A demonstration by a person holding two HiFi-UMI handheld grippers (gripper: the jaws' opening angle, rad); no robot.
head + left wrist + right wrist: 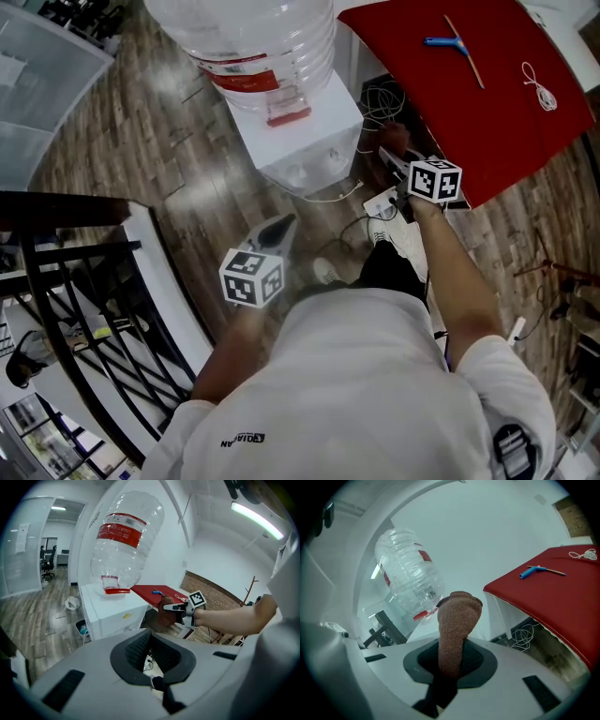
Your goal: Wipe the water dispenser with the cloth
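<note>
Water dispenser [317, 141] stands beside red table [473, 108].

Both arms reach forward and down. The left gripper [278, 228] is held nearer the body, its jaws pressed together on nothing. The right gripper [394, 161], farther out, has its jaws clamped on the brown cloth [457, 620].
</note>
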